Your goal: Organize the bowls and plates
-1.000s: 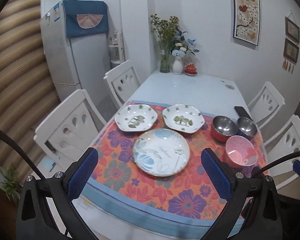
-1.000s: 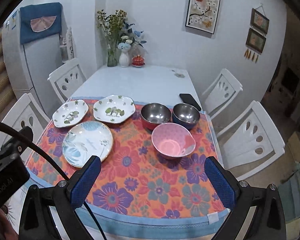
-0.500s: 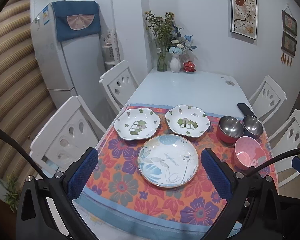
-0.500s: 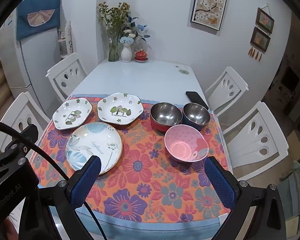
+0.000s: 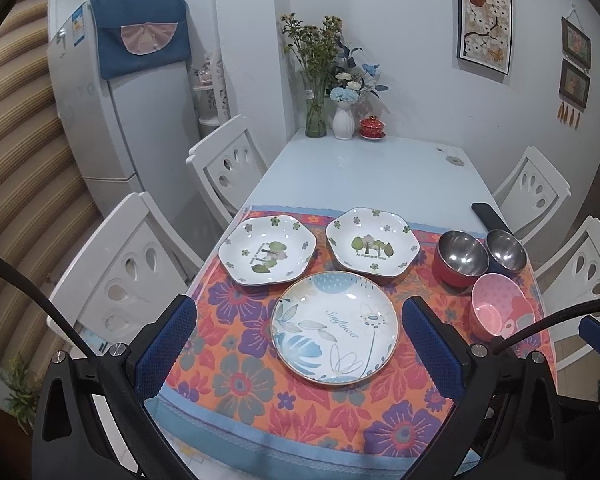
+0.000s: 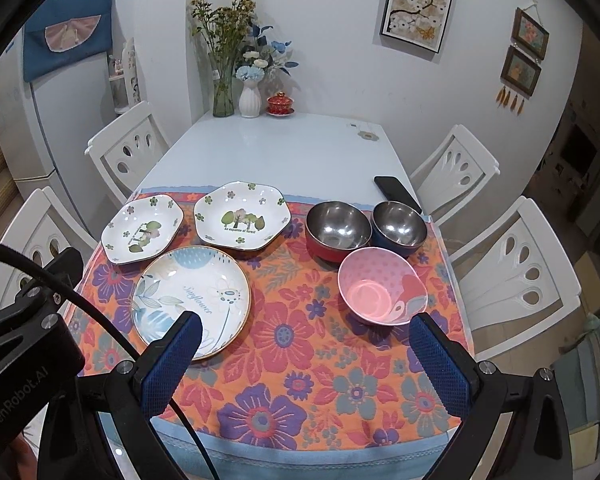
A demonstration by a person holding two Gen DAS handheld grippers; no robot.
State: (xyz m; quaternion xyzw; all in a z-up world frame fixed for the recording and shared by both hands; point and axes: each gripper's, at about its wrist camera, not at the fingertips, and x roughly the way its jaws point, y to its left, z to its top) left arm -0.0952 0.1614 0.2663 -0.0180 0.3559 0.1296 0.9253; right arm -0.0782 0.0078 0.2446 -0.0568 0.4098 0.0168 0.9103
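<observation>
Nothing had been stacked or gathered as far as the views showed: all six pieces lay singly on the floral cloth (image 6: 300, 360) covering the near end of the counter (image 6: 268, 148).

The left tongs (image 5: 300, 336) stood released, jaws wide apart and empty, above the near edge of the cloth. Framed between their blue pads was the round leaf-patterned plate (image 5: 335, 328), the nearest piece to them. Beyond it lay the two white scalloped plates, one ahead and to the left (image 5: 267, 250), one ahead and slightly right (image 5: 373, 242), close together but not overlapping.

The right tongs (image 6: 304, 360) were likewise released and held nothing. The pink bowl (image 6: 382, 292) sat just ahead of their right pad, and past it the red steel bowl (image 6: 338, 232) and the blue steel bowl (image 6: 399, 228) stood side by side, apparently touching.

By my judgement the whole job remained: plates to be stacked, bowls to be nested.
</observation>
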